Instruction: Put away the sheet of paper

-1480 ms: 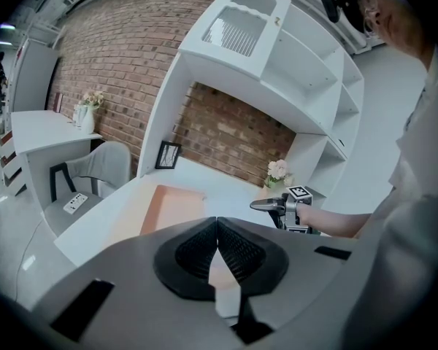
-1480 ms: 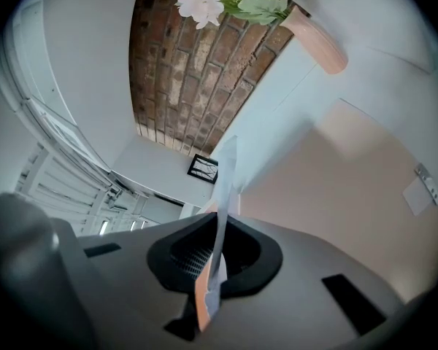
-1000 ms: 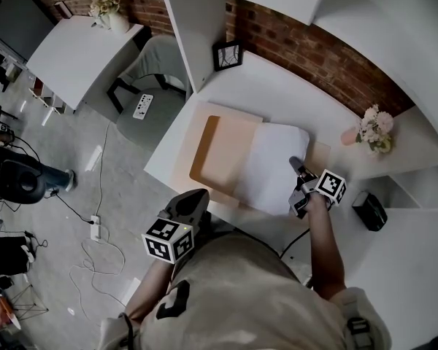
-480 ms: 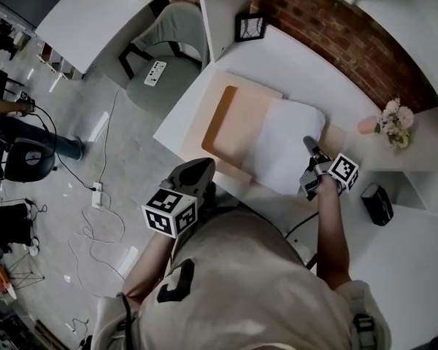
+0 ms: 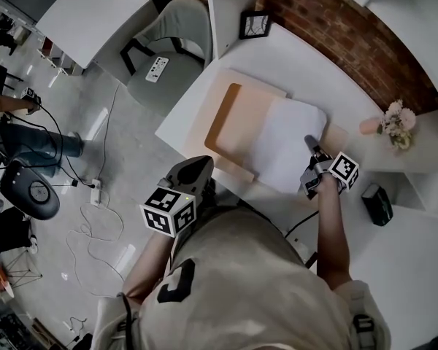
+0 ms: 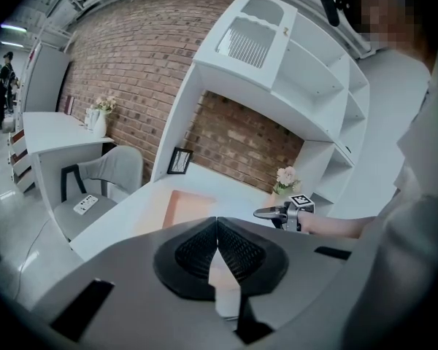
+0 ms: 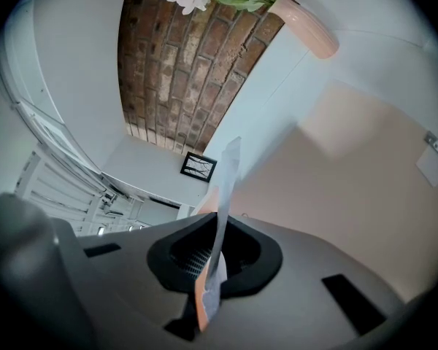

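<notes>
While the left tool (image 6: 217, 248) hung closed and empty off the bench (image 5: 296, 75), the right tool (image 5: 311, 146) pinched one edge of the sheet of paper (image 5: 281, 148). The sheet lay across the orange folder (image 5: 237, 119), probably so it could be tucked inside.

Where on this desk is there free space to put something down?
The back of the desk, between the picture frame and the flower vase, is bare. The middle is crowded: the folder and the sheet of paper in the right gripper cover it.

White sheet of paper (image 5: 285, 152), peach-orange folder (image 5: 237, 119), red-brown brick wall (image 5: 336, 35), pink vase (image 5: 368, 125), grey chair (image 5: 177, 31)
</notes>
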